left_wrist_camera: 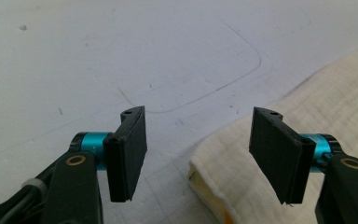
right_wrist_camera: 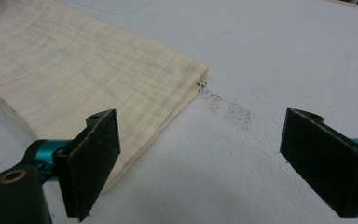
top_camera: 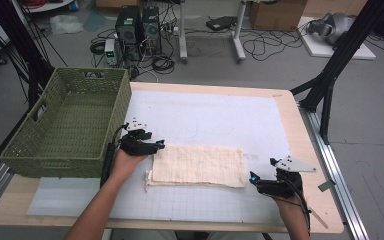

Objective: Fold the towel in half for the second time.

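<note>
Black left gripper [top_camera: 159, 145] and right gripper [top_camera: 253, 181], teal joints, brass screws, 2 grey plates.

Cream cloth [top_camera: 198, 165] w/ crinkled weave, woven prob. plastic basket [top_camera: 67, 125], matt white mat [top_camera: 220, 120].

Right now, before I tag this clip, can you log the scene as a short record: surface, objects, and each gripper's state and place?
surface: wooden table topped with a white gridded mat
cloth: folded cream fabric rectangle, flat on the mat
basket: green woven rectangular basket, nothing visible inside, at the table's left end
left gripper: open, at the cloth's left edge, not gripping
right gripper: open, beside the cloth's right near corner, not gripping
</note>
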A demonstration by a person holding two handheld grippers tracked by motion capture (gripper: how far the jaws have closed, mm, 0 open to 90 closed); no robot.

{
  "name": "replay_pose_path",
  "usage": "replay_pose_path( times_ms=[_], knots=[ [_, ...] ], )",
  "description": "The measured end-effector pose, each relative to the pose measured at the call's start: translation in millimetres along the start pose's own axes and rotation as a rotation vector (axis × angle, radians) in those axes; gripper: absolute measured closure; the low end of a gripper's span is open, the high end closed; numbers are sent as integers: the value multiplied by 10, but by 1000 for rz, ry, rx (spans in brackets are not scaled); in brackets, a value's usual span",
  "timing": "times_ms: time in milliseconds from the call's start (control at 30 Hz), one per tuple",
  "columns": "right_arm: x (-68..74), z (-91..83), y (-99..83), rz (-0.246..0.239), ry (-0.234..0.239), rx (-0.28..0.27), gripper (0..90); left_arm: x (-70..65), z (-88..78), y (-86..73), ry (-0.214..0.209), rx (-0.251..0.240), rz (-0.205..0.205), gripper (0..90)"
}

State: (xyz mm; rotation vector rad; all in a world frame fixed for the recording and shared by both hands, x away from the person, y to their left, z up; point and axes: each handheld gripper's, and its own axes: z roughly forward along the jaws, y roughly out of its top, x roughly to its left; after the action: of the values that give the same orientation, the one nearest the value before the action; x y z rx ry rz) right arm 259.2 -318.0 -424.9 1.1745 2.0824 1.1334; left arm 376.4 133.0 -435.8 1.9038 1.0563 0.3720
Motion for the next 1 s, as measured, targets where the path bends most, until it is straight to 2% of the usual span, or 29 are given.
replay_pose_path(
  times_ms=[333,433,567,633,733,800,933,1000],
  knots=[
    [1,8,-4,4,5,3,113,-40,110,-76,0,94,36,456],
    [-1,13,-8,5,7,4,113,-58,99,-98,23,83,63,500],
    [4,25,-13,5,8,12,113,-66,67,-146,37,60,81,622],
    [4,32,-14,3,7,14,113,-67,49,-161,12,59,88,704],
    [-1,49,-18,22,25,13,113,-100,46,-169,-8,57,123,826],
    [-7,60,-16,40,32,8,113,-100,44,-171,-9,56,117,841],
    [2,88,2,37,32,13,113,-87,31,-177,-13,56,70,846],
    [9,109,23,45,25,8,113,-92,26,-178,-14,59,67,847]
  ],
)
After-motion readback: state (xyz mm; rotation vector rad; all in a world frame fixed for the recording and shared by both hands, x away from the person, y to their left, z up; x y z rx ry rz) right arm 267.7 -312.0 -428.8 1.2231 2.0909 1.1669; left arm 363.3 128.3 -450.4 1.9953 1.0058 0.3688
